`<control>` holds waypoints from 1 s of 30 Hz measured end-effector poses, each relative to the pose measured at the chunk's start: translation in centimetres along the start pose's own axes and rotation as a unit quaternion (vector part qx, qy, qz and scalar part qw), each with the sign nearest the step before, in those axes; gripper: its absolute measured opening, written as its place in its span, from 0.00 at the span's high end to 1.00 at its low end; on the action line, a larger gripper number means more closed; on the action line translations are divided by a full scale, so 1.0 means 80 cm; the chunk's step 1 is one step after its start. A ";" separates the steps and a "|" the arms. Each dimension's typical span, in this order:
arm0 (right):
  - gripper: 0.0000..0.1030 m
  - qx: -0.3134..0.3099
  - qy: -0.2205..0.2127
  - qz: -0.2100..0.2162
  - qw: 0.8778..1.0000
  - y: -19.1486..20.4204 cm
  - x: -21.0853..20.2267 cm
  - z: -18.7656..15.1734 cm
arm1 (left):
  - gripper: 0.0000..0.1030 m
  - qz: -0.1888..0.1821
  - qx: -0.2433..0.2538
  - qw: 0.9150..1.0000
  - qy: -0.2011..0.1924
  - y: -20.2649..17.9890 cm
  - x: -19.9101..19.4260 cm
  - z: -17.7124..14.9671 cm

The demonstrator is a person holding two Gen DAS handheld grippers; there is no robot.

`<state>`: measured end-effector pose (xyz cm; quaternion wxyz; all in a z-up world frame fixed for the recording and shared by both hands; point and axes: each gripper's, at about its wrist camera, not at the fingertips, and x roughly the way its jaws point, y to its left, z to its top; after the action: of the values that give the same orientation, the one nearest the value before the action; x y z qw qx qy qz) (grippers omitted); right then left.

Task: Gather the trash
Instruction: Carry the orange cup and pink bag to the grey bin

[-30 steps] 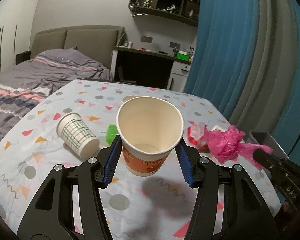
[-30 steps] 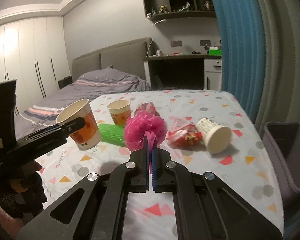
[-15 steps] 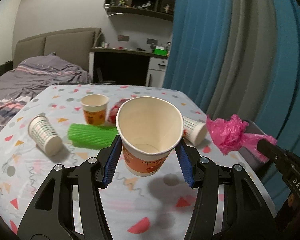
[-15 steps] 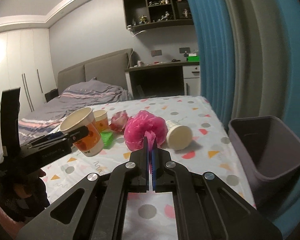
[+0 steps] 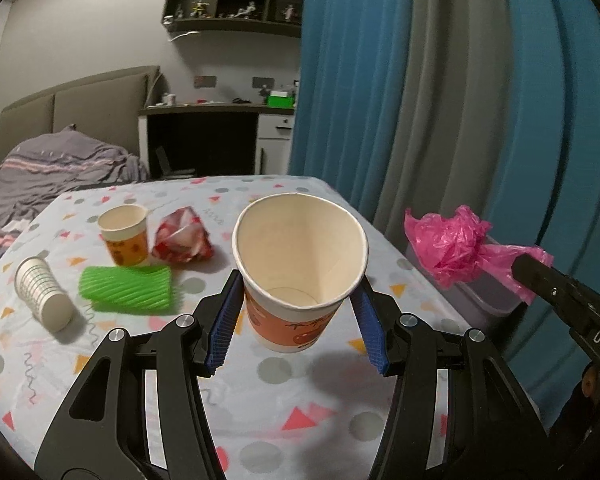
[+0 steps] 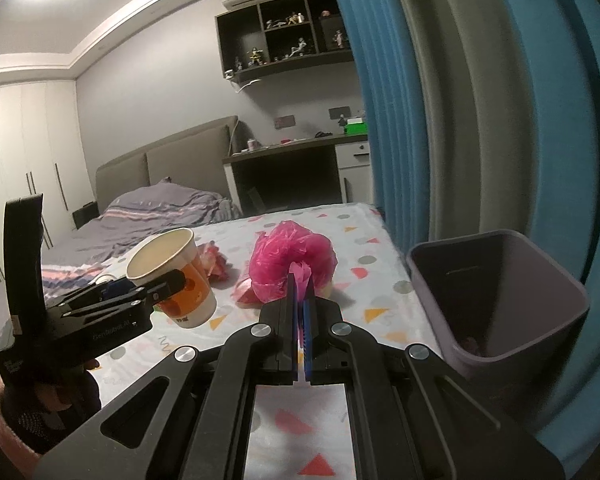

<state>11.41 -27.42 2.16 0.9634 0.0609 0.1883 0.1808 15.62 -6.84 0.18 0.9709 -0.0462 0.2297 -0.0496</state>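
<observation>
My left gripper (image 5: 296, 312) is shut on an orange paper cup (image 5: 300, 264), held upright above the patterned table (image 5: 260, 400); the cup also shows in the right wrist view (image 6: 176, 276). My right gripper (image 6: 300, 292) is shut on a crumpled pink plastic bag (image 6: 292, 264), held above the table near its right edge. In the left wrist view the bag (image 5: 448, 244) hangs in front of the grey bin (image 5: 488, 296). In the right wrist view the open bin (image 6: 500, 300) stands to the right of the bag, beside the table.
On the table lie a second orange cup (image 5: 124, 236), a red and white wrapper (image 5: 182, 236), a green ribbed sleeve (image 5: 126, 288) and a tipped white cup (image 5: 44, 296). Blue and grey curtains (image 5: 440, 100) hang behind the bin. A bed (image 5: 52, 168) lies beyond.
Both grippers have swung to the right with their loads. The pink bag has moved from over the table's middle towards the bin, which now looms larger in the right wrist view.
</observation>
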 end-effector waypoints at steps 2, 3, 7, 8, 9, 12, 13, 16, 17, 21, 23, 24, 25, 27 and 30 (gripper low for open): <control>0.97 0.002 -0.001 -0.005 1.000 -0.007 -0.003 -0.001 | 0.48 -0.005 0.005 1.000 0.000 -0.008 0.003 0.002; 0.97 0.005 -0.002 -0.008 1.000 -0.011 -0.004 -0.001 | 0.48 -0.009 0.008 1.000 0.000 -0.013 0.005 0.003; 0.97 0.010 -0.007 -0.023 1.000 -0.027 -0.008 0.001 | 0.48 -0.021 0.018 1.000 -0.001 -0.029 0.011 0.006; 0.97 0.012 -0.009 -0.027 1.000 -0.032 -0.009 0.002 | 0.48 -0.025 0.022 0.999 -0.002 -0.035 0.012 0.007; 0.97 0.014 -0.010 -0.031 0.999 -0.036 -0.010 0.003 | 0.48 -0.027 0.025 0.999 -0.003 -0.039 0.013 0.008; 0.97 0.020 -0.015 -0.046 0.999 -0.051 -0.016 0.004 | 0.48 -0.041 0.033 0.999 -0.002 -0.054 0.019 0.011; 0.97 0.022 -0.016 -0.051 0.998 -0.056 -0.017 0.005 | 0.48 -0.044 0.035 0.998 -0.002 -0.057 0.021 0.012; 0.97 0.028 -0.020 -0.066 0.997 -0.068 -0.021 0.006 | 0.48 -0.057 0.044 0.997 -0.004 -0.072 0.027 0.015; 0.97 0.029 -0.021 -0.071 0.997 -0.071 -0.022 0.006 | 0.48 -0.061 0.046 0.997 -0.004 -0.076 0.029 0.017; 0.97 0.036 -0.027 -0.095 0.994 -0.089 -0.027 0.009 | 0.48 -0.087 0.054 0.995 -0.004 -0.101 0.040 0.023; 0.97 0.041 -0.031 -0.107 0.993 -0.098 -0.029 0.011 | 0.48 -0.102 0.063 0.993 -0.004 -0.116 0.047 0.027; 0.97 0.043 -0.034 -0.116 0.992 -0.104 -0.031 0.012 | 0.48 -0.107 0.067 0.992 -0.004 -0.123 0.050 0.028; 0.97 0.044 -0.037 -0.125 0.990 -0.110 -0.032 0.013 | 0.48 -0.113 0.070 0.991 -0.005 -0.129 0.054 0.030; 0.97 0.045 -0.039 -0.143 0.988 -0.121 -0.030 0.015 | 0.48 -0.126 0.074 0.989 -0.005 -0.144 0.064 0.035; 0.97 0.050 -0.034 -0.161 0.985 -0.139 -0.022 0.014 | 0.48 -0.144 0.076 0.987 -0.001 -0.161 0.081 0.040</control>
<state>13.89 -38.42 1.74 0.9815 0.0841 0.1717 0.0114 21.82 -20.18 1.63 0.9546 -0.0050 0.2151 -0.2060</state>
